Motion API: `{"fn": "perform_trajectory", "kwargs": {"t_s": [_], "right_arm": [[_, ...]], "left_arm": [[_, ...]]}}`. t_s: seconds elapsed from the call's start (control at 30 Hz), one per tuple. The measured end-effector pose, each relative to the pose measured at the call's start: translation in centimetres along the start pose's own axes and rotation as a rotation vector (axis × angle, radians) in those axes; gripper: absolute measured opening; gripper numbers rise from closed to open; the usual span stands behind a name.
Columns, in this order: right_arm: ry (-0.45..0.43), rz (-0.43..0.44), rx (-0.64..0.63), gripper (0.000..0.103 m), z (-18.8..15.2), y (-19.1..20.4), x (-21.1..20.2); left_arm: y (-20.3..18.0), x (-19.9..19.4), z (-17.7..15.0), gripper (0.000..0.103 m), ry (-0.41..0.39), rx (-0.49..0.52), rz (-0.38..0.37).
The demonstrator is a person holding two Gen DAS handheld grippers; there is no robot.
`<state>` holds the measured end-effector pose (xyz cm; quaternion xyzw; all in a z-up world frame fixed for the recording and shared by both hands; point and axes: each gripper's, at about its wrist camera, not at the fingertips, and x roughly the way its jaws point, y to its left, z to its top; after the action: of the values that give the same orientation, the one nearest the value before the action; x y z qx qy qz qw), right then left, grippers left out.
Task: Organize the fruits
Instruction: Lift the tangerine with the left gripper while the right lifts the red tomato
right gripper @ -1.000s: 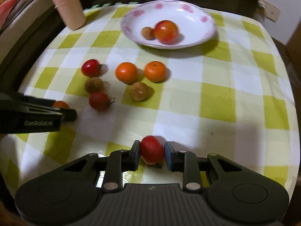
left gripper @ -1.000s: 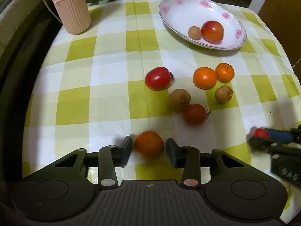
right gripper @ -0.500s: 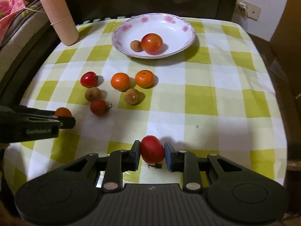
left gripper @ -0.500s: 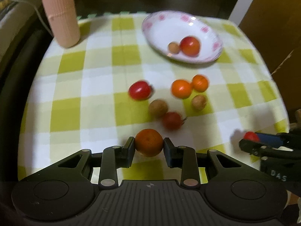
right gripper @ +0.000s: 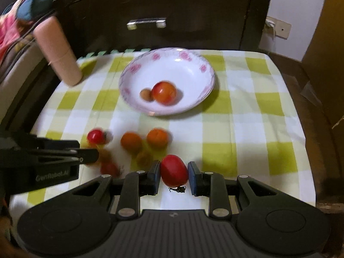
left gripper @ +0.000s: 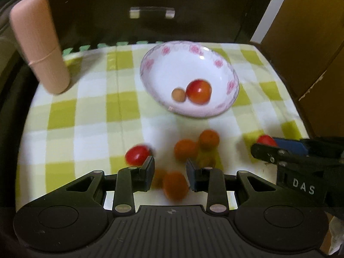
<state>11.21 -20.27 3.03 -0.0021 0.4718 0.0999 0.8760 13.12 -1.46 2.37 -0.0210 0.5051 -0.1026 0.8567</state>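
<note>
My left gripper [left gripper: 170,171] is open; a blurred orange [left gripper: 175,186] sits low between its fingers, touching neither pad. My right gripper [right gripper: 174,173] is shut on a red tomato [right gripper: 173,169] and holds it above the cloth. A white bowl with pink flowers [left gripper: 225,68] holds a tomato [left gripper: 198,91] and a small brown fruit [left gripper: 178,95]; the bowl also shows in the right wrist view [right gripper: 193,64]. On the cloth lie two oranges [right gripper: 131,142] [right gripper: 157,138], a red tomato [right gripper: 96,136] and brown fruits [right gripper: 143,158].
A pink ribbed cylinder [left gripper: 38,45] stands at the table's back left. A dark cabinet with a metal handle [right gripper: 146,22] is behind the table. The checked cloth [right gripper: 247,129] reaches the table's right edge.
Both grippers have risen and moved toward the bowl. The left jaws have widened and the orange has slipped lower between them. The right gripper still holds its tomato.
</note>
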Motion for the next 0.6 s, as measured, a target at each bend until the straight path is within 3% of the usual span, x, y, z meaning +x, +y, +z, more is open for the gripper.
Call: {"fn": "perform_trajectory", "kwargs": {"t_s": [0.13, 0.27, 0.37, 0.6], "right_arm": [[-0.046, 0.01, 0.018, 0.026, 2.7, -0.6, 0.5], [-0.056, 0.032, 0.067, 0.026, 4.2, -1.5, 1.3], [-0.047, 0.045, 0.066, 0.026, 4.2, -1.5, 1.8], [-0.025, 0.059, 0.024, 0.026, 2.5, -0.7, 1.3]], "left_arm": [[0.0, 0.3, 1.4, 0.041, -0.008, 0.003, -0.01], [1.0, 0.3, -0.1, 0.042, 0.021, 0.01, -0.016], [1.4, 1.0, -0.9, 0.042, 0.064, -0.022, -0.049], [0.0, -0.2, -1.6, 0.05, 0.04, 0.03, -0.073]]}}
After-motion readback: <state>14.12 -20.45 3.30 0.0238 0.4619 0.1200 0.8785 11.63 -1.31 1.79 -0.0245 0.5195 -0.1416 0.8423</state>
